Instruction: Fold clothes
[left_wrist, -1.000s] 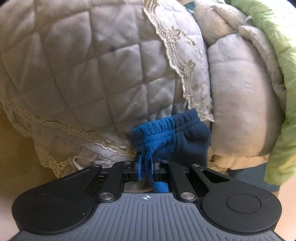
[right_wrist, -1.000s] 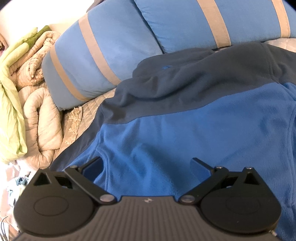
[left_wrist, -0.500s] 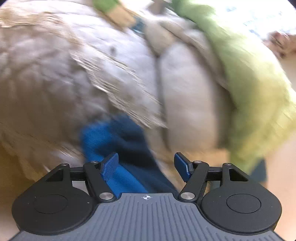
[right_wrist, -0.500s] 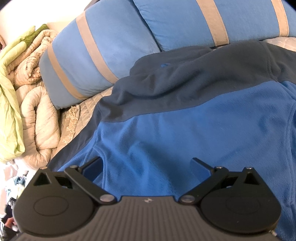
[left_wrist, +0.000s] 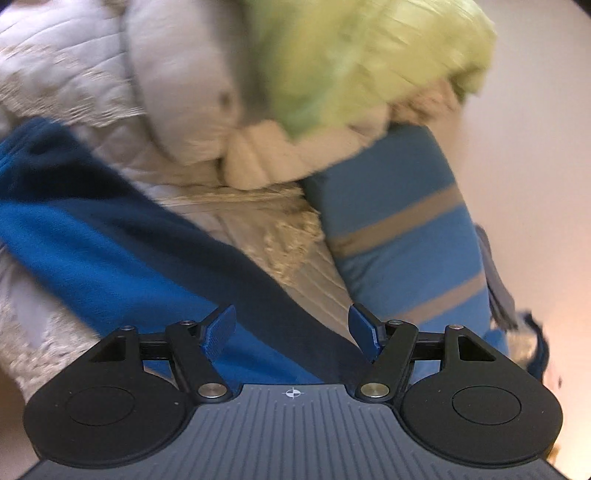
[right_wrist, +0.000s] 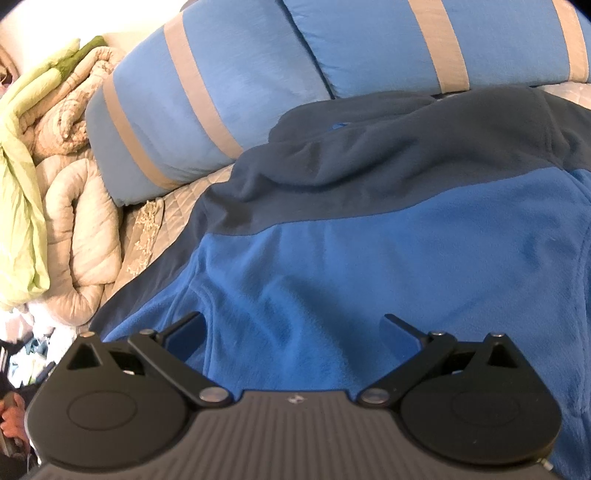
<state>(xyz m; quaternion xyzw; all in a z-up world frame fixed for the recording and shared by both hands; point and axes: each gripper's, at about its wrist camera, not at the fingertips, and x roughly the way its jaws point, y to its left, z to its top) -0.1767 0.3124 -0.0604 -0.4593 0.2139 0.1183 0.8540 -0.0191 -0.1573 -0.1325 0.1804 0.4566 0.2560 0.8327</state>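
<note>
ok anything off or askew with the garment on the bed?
The blue fleece isn't flat: its dark upper part is bunched against the striped pillows, and one sleeve trails out over the quilt. No damage or spill shows.

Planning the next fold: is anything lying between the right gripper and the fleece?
Nothing visible. The right gripper hangs open right over the bright blue fleece, with bare fabric between its fingers. The striped pillows lie beyond the collar end, off the gripper's path.
</note>
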